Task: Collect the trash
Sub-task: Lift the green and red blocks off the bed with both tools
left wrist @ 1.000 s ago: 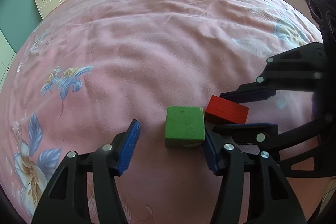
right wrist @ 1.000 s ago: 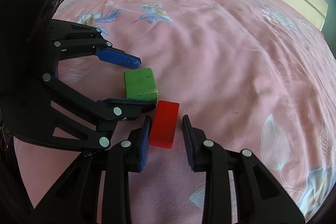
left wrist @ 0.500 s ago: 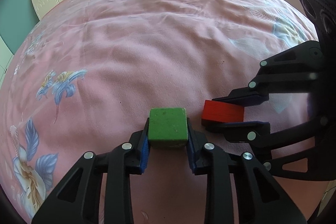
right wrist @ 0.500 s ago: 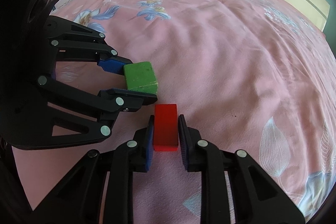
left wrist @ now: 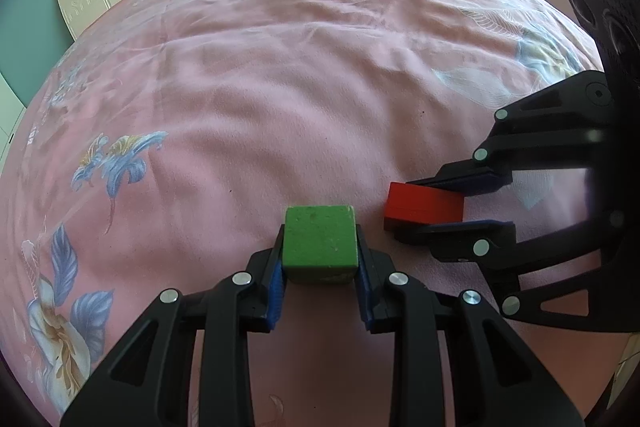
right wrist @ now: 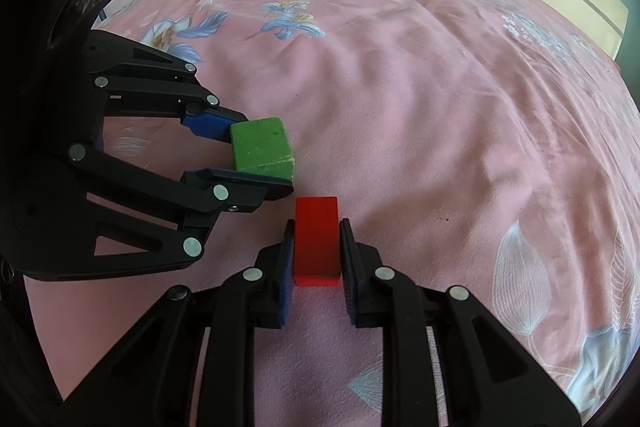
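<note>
Left gripper [left wrist: 319,273] jaws clamped on the green block [left wrist: 319,242], blue pads pressing both side faces. Right gripper [right wrist: 317,269] jaws closed tight on the red block [right wrist: 316,239], gripping its long sides. Both blocks sit low on the pink floral bedspread [left wrist: 280,75], just beside each other, not touching. Both grippers angle down at the bed, side by side.
</note>
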Motion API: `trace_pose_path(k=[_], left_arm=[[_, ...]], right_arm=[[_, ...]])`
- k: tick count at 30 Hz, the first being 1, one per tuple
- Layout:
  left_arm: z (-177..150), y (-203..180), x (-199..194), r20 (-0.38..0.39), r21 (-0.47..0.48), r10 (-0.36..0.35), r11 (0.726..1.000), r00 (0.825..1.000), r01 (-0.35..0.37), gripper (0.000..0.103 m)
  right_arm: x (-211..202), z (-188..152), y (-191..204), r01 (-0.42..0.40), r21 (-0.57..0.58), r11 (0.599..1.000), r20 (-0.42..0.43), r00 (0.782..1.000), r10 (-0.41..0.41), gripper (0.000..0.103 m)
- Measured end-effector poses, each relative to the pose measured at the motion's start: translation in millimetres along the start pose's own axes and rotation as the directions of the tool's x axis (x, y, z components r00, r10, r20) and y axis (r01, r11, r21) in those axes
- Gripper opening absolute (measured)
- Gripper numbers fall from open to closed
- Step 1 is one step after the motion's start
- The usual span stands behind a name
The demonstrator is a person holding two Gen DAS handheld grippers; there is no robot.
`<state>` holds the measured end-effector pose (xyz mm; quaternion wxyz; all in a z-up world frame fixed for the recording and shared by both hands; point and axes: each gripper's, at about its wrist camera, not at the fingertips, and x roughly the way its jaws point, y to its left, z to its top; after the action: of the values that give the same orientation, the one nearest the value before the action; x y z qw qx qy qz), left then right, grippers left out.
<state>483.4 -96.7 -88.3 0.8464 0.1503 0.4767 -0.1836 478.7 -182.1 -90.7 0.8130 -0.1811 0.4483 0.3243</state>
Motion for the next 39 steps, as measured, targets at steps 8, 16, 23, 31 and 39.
trace_pose_path(k=[8, 16, 23, 31, 39], left_arm=[[-9.0, -2.9, -16.0, 0.0, 0.025, 0.033, 0.999, 0.999, -0.033, 0.032], [-25.4, -4.5, -41.6, 0.01, 0.041, 0.071, 0.997, 0.997, -0.071, 0.032], [-46.8, -3.7, -69.1, 0.015, 0.044, 0.122, 0.991, 0.992, -0.123, 0.032], [-72.6, -7.5, -105.3, 0.025, 0.047, 0.141, 0.989, 0.99, -0.142, 0.032], [-106.5, -17.4, -133.3, 0.016, 0.05, 0.151, 0.987, 0.988, -0.152, 0.032]], right_arm=[[-11.5, -4.8, 7.9, 0.007, -0.01, 1.0, -0.005, 1.0, -0.007, 0.021], [-35.3, -13.1, 27.7, 0.013, -0.03, 0.999, -0.015, 1.0, -0.014, 0.021], [-66.7, -22.3, 51.7, 0.031, -0.044, 0.999, -0.014, 0.999, -0.031, 0.021], [-102.9, -35.2, 85.8, 0.041, -0.065, 0.997, -0.021, 0.999, -0.043, 0.021], [-129.1, -52.5, 121.8, 0.054, -0.081, 0.995, -0.039, 0.998, -0.057, 0.021]])
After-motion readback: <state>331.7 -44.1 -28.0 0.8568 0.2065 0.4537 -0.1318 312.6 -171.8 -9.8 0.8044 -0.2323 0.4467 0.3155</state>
